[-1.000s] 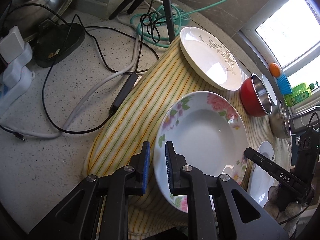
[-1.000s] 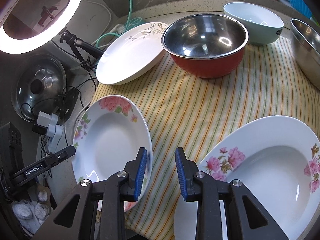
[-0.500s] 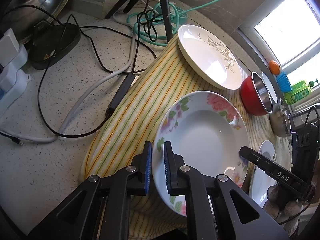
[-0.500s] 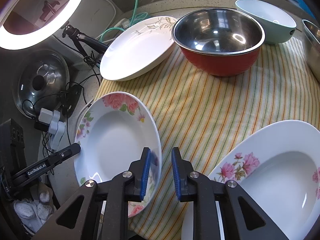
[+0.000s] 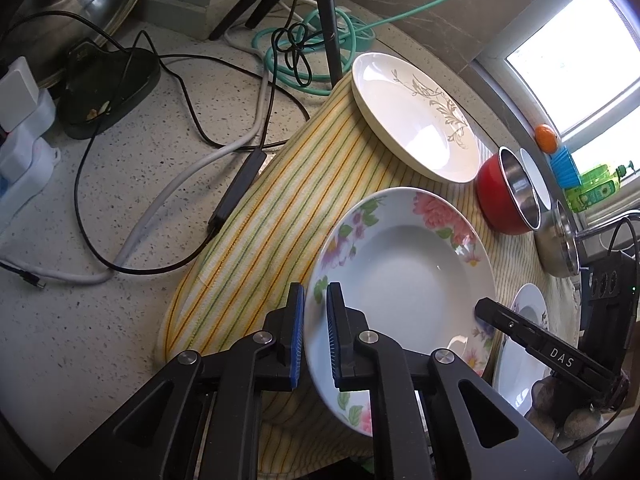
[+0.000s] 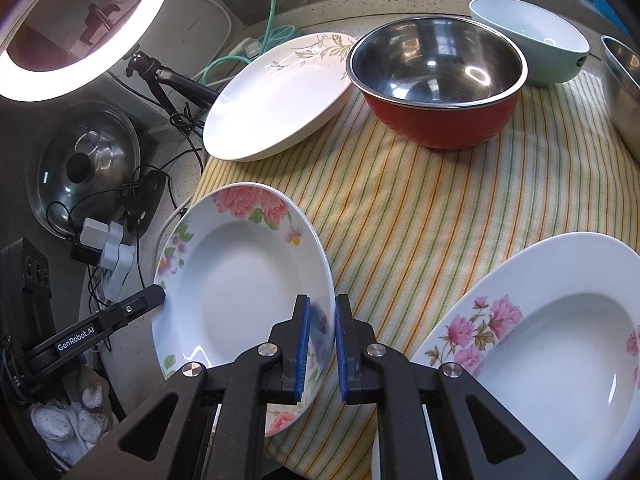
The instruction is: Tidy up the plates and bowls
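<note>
While both hand-held tools stay put, each grips an opposite edge of the same flowered plate. Left gripper: blue pads closed onto the plate's near-left rim, rim pinched between them. Right gripper: jaws have just been closing and now clamp the plate's right rim, which sits between the pads.

Plate position: tilted, at the near-left corner of the striped cloth, its outer edge overhanging the speckled counter.

Second flowered plate lies on the cloth just to the right of the right gripper, apart from it. Farther back on the cloth: white plate with a grey sprig, touching or nearly touching the red steel-lined bowl; pale blue bowl behind that.
</note>
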The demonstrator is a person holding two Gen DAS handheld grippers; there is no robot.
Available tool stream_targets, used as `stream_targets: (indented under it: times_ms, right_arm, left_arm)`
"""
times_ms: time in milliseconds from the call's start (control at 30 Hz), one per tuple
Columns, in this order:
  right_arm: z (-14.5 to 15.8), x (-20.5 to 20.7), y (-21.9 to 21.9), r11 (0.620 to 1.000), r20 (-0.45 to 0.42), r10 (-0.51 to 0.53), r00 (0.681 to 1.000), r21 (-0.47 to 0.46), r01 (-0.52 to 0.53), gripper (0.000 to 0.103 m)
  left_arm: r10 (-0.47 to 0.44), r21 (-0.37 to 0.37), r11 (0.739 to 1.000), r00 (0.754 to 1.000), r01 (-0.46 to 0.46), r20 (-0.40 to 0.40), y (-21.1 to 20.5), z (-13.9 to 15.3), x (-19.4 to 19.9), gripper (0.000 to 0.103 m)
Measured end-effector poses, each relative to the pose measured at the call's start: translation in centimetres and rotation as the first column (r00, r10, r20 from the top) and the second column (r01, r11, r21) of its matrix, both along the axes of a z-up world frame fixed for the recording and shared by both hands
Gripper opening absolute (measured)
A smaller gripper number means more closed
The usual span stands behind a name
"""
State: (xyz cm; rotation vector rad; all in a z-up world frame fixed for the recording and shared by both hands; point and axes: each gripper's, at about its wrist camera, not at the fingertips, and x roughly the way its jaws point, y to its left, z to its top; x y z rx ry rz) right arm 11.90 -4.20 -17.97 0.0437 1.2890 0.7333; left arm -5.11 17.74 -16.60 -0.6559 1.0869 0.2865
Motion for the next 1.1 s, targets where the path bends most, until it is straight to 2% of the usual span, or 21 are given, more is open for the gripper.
stream_targets:
  times_ms: [600,1100]
  right_arm:
    - [2.7,-0.2,-3.1,0.998,0.041,-0.048,0.998,0.045,0.046,0.011]
    - [3.5,-0.2,-9.3,0.986,0.049,-0.161,0.986,0.049,0.159,0.011]
  left_arm:
    - [-0.04,0.019,0.999,0.998,0.04,0.052,-2.2,2.4,0.8,0.009]
    - [-0.153,0.016,0.988,0.985,0.152,0.083,-6.9,3.5,3.4,0.01]
